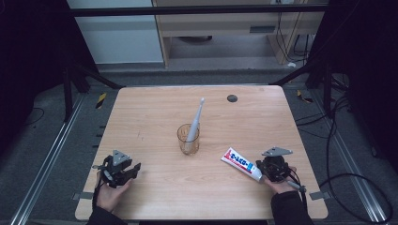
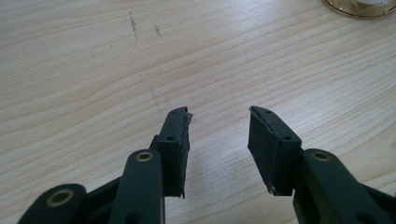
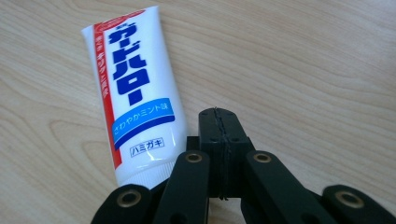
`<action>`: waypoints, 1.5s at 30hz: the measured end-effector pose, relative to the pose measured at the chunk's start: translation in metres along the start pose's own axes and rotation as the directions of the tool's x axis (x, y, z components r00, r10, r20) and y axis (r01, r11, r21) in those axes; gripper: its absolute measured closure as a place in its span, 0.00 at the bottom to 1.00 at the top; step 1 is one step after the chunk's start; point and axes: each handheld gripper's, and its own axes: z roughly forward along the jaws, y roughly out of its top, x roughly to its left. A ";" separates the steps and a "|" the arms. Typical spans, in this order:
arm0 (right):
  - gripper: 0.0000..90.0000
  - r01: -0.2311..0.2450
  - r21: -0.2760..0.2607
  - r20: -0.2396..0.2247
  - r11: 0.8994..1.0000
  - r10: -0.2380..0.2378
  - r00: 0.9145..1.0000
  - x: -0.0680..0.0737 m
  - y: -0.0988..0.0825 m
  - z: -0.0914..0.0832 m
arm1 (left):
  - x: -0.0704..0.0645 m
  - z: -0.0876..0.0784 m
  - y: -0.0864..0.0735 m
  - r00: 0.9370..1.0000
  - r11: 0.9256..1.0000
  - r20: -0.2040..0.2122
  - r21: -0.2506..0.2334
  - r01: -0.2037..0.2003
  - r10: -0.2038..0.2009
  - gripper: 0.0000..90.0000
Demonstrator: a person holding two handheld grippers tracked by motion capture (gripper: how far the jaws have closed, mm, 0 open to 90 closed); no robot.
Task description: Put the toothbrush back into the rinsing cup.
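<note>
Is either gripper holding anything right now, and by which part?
Nothing is held. The right gripper is shut, empty, beside the toothpaste tube; the left gripper is open over bare table.

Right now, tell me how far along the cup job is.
Done: the toothbrush stands in the cup. In hand: nothing; the right tool is shut beside the toothpaste, the left tool open over bare table. Left, probably: the toothpaste, lying flat.
</note>
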 end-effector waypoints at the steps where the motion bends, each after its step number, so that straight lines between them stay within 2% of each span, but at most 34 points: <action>1: 1.00 -0.001 0.003 -0.004 1.000 0.001 1.000 0.001 -0.001 -0.001 | 0.000 0.000 0.000 1.000 1.000 0.000 -0.001 0.000 0.000 0.64; 13: 1.00 0.027 0.008 -0.038 1.000 -0.027 0.999 0.016 -0.008 -0.009 | 0.002 0.000 0.000 1.000 1.000 -0.003 -0.009 0.009 -0.009 0.63; 16: 1.00 0.021 0.011 -0.045 1.000 -0.021 0.999 0.020 -0.008 -0.010 | 0.002 0.000 0.000 1.000 1.000 -0.003 -0.009 0.010 -0.010 0.63; 25: 0.98 0.015 0.013 -0.036 1.000 -0.014 0.999 0.020 -0.007 -0.011 | 0.003 0.000 0.000 1.000 1.000 -0.001 -0.010 0.012 -0.012 0.62; 29: 0.96 0.018 0.002 -0.032 1.000 -0.018 0.999 0.020 -0.004 -0.014 | 0.003 -0.001 0.000 1.000 1.000 0.000 -0.012 0.010 -0.010 0.62; 38: 0.87 -0.012 -0.014 -0.015 1.000 0.012 1.000 0.020 0.009 -0.024 | 0.003 0.000 0.000 1.000 1.000 0.001 -0.012 0.008 -0.008 0.62; 45: 0.78 -0.005 -0.017 -0.009 1.000 0.004 1.000 0.024 0.020 -0.027 | 0.003 0.001 0.000 1.000 1.000 0.000 -0.009 0.006 -0.006 0.61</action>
